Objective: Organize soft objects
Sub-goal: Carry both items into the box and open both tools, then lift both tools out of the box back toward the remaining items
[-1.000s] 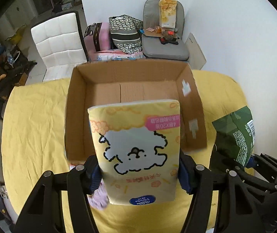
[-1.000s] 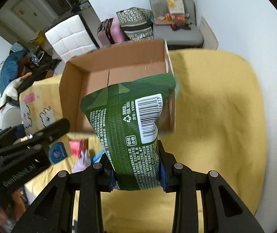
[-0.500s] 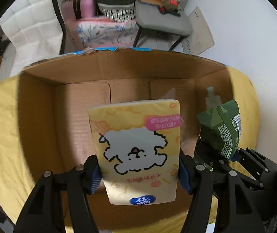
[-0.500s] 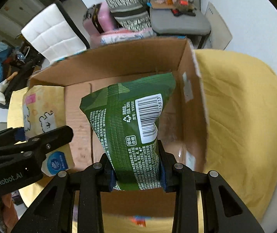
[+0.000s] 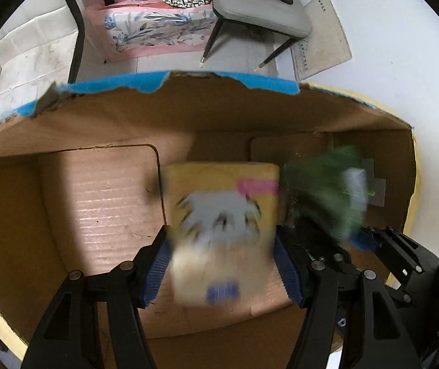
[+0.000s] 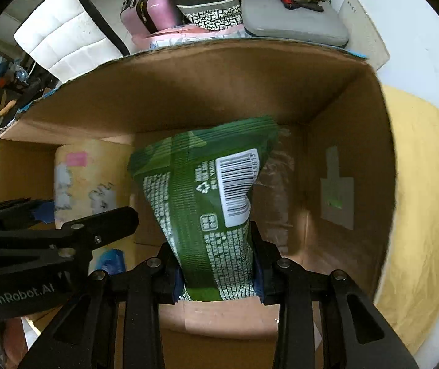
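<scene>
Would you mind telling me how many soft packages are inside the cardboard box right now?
2: the yellow tissue pack left of the green snack bag, each between gripper fingers. Others may be hidden.

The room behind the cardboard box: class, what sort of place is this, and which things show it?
Most likely a lived-in home, perhaps a spare or dining room. Behind the cardboard box stand a white padded chair, a pink suitcase and a grey chair piled with small clutter.
</scene>
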